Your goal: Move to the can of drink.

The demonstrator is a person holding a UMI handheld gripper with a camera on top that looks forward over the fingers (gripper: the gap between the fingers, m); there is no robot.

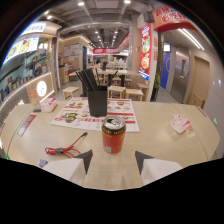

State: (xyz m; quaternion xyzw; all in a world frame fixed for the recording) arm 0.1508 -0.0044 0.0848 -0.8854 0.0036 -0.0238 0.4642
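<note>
A red drink can [113,135] with a silver top stands upright on the light wooden table [165,145], just ahead of my fingers and centred on the gap between them. My gripper [113,156] is open, its two dark fingertips [84,159] spread wide apart with nothing between them. The can sits slightly beyond the tips, not touched by either finger.
A black holder [97,101] full of chopsticks stands behind the can on a printed menu mat [75,116]. A red cable [67,148] lies to the left of the can. A tissue packet [179,123] lies at the right, another [48,104] at the far left. Restaurant seating fills the background.
</note>
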